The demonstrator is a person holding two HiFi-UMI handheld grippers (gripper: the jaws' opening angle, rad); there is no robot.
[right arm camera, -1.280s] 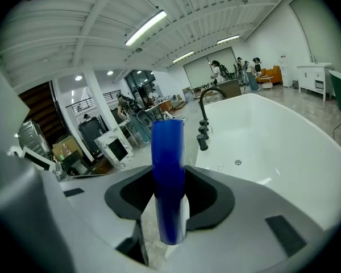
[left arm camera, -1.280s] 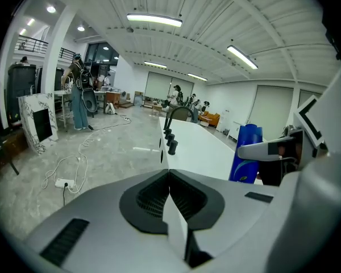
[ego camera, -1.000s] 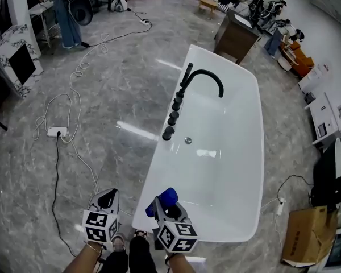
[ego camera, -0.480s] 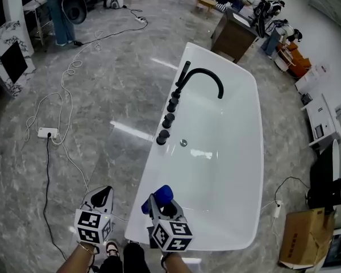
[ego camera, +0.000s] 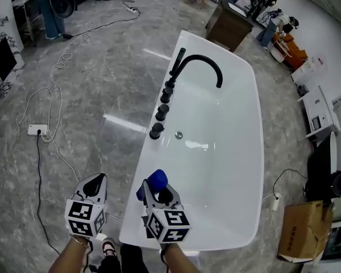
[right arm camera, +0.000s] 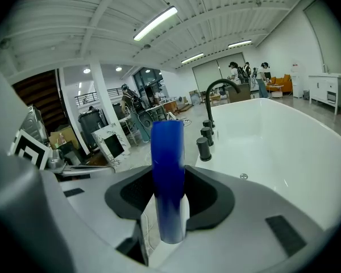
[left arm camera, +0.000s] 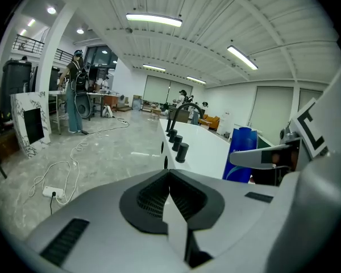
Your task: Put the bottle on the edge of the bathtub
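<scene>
Over the near left corner of the bathtub [ego camera: 149,155], the right gripper [ego camera: 157,195] is carrying the blue bottle [ego camera: 153,183], its jaws clamping on the bottle's sides. The bottle is hanging just above the tub's near rim and is not yet resting on it. The left gripper [ego camera: 94,186] is hovering outside the tub's left edge, over the floor, with its jaws pressing together on nothing.

Setting it down well probably means picking the flat left rim on the near side of the black knobs [ego camera: 161,113], where the ledge is looking widest. The bottle is going to need its base fully on that ledge, hanging over neither the basin nor the floor side, and its body upright. The jaws should be parting only once the base is sitting flat, then backing straight off, since a tall narrow bottle on glossy enamel is likely to tip or slide at a nudge.

The bottle [right arm camera: 167,175] is showing as a deep blue, smooth, glossy cylinder, tall and slim, standing upright between the jaws.
</scene>
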